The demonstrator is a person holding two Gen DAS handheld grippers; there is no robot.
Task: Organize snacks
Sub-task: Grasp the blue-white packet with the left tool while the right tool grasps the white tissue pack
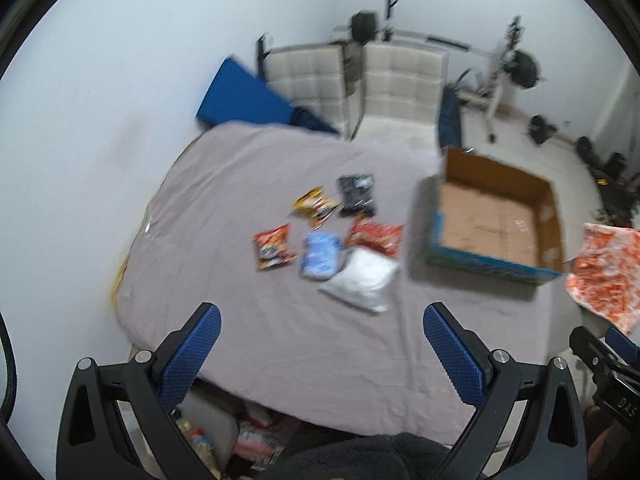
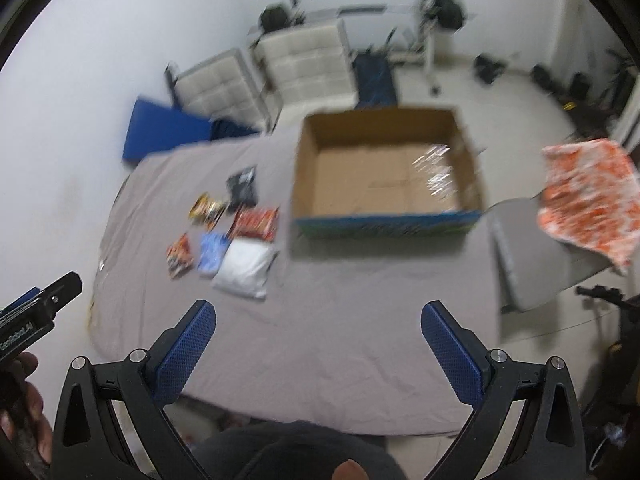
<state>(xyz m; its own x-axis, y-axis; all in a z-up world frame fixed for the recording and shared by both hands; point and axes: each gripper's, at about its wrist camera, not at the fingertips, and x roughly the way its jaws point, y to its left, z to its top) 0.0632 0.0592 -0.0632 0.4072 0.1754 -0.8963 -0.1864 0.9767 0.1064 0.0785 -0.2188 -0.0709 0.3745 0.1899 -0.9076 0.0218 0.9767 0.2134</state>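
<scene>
Several snack packets lie in a cluster on the grey bed sheet (image 1: 240, 184): a white bag (image 1: 362, 280), a light blue bag (image 1: 320, 254), a red bag (image 1: 376, 236), a small orange-red packet (image 1: 274, 246), a yellow packet (image 1: 316, 202) and a black packet (image 1: 357, 195). An open cardboard box (image 1: 496, 220) with blue printed sides stands to their right; in the right wrist view the box (image 2: 384, 172) holds something shiny at its back right. My left gripper (image 1: 322, 340) hangs open high above the near bed edge. My right gripper (image 2: 318, 338) is open too, with nothing between its fingers.
Two white padded chairs (image 1: 356, 76) and a blue mat (image 1: 244, 96) stand beyond the bed. An orange-and-white cloth (image 2: 588, 196) lies over a grey seat (image 2: 532, 256) to the right. Gym gear (image 1: 516, 68) lines the far wall. Bags sit on the floor below the bed's near edge.
</scene>
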